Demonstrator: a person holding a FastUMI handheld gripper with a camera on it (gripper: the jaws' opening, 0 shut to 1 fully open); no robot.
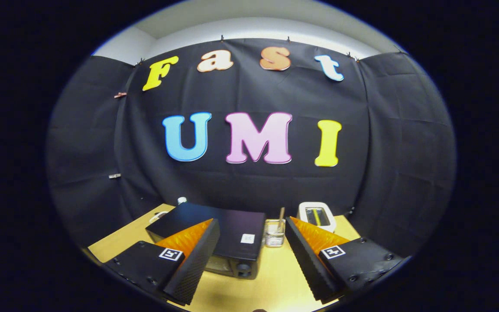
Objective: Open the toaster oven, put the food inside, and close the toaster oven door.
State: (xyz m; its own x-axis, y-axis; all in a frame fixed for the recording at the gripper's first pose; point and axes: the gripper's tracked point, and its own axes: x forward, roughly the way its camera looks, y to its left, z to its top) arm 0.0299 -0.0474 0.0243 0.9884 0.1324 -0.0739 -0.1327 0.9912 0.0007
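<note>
- We saw a yellow wooden counter set against the black cloth wall, carrying everything else.
- We found the toaster oven to be a black box with a flat matte top bearing a small white sticker; it sat on the counter just ahead of the gripper, partly behind the left finger. Its long axis ran across the counter, slightly angled, and its front with two round knobs faced us.
- We held the gripper above the counter with its fingers spread wide apart, nothing between them.
- We noticed a white container with a dark inside beyond the right finger.
- We saw a small clear wire-like holder just beside the oven's right end.
</note>
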